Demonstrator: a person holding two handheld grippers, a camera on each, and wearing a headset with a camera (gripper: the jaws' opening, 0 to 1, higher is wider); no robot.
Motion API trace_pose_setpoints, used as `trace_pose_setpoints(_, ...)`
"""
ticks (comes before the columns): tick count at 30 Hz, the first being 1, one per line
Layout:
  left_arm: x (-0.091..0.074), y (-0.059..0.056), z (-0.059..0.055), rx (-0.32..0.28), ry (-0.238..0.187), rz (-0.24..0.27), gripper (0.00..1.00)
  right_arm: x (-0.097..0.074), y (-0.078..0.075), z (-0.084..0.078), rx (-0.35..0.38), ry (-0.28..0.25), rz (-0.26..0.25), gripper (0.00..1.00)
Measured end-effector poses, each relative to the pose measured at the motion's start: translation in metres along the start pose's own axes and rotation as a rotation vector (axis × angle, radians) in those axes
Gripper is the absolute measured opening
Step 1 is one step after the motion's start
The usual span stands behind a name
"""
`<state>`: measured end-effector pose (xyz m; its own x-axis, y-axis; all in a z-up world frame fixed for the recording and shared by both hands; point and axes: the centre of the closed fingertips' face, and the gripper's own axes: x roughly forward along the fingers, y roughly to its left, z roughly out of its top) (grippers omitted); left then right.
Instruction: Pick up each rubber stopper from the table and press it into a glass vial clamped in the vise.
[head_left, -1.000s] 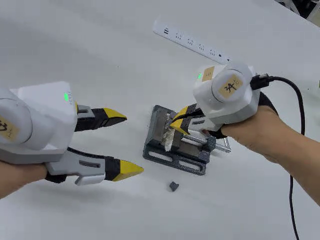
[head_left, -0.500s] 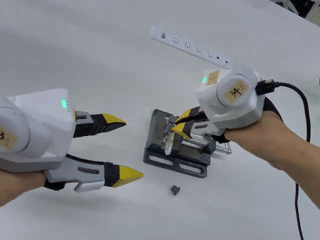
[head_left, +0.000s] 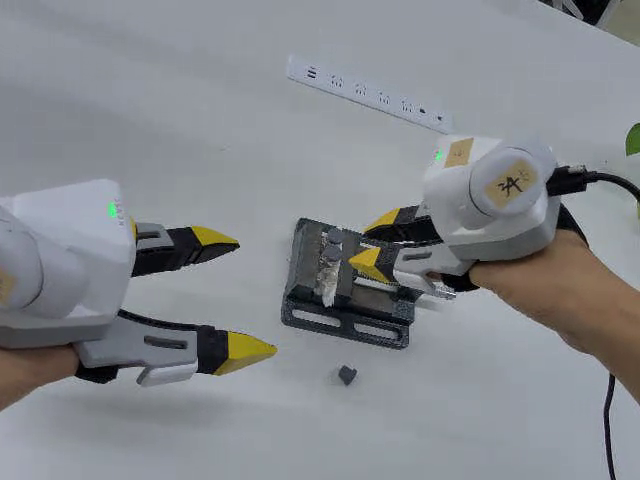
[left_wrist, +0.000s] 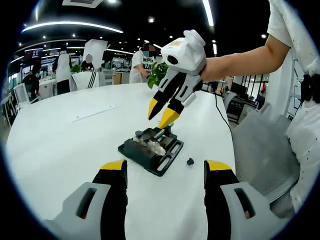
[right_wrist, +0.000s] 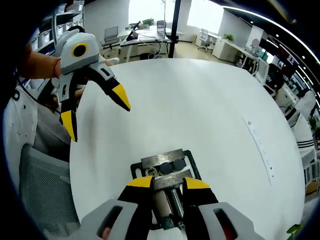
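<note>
Over vise (head_left: 340, 326): right gripper (head_left: 362, 246) jaws narrowly parted, empty. Left gripper (head_left: 253, 296) jaws spread wide. Stopper (head_left: 347, 375) on desk (head_left: 200, 120).

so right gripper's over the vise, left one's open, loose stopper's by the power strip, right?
No: the head view shows the loose rubber stopper lying close to the vise, on the side away from the power strip. Right gripper over the vise, left gripper open: correct.

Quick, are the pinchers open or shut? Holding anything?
Left gripper: open wide, holding nothing.
Right gripper: open, holding nothing, over the vise.
</note>
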<state>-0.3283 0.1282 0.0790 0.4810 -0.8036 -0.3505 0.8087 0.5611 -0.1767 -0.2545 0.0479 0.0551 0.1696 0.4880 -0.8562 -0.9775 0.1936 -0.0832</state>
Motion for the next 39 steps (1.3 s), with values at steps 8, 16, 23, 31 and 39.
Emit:
trace_pose_setpoints(8, -0.002, -0.002, 0.001, 0.013, 0.01, 0.004, 0.63, -0.013, 0.004, -0.008, 0.036, -0.038, -0.028, 0.27)
trace_pose_setpoints(16, -0.006, -0.005, 0.003, 0.029, 0.025, 0.003, 0.65, -0.026, 0.007, -0.02, 0.096, -0.088, -0.063, 0.35)
trace_pose_setpoints(23, -0.009, -0.004, 0.005, 0.036, 0.031, 0.003, 0.7, -0.034, 0.01, -0.034, 0.156, -0.139, -0.087, 0.44)
trace_pose_setpoints(31, -0.008, -0.01, 0.005, 0.052, 0.043, -0.018, 0.77, -0.041, 0.025, -0.051, 0.212, -0.192, -0.095, 0.56)
trace_pose_setpoints(39, -0.007, -0.014, 0.001, 0.063, 0.068, -0.034, 0.82, -0.039, 0.047, -0.067, 0.249, -0.234, -0.086, 0.7)
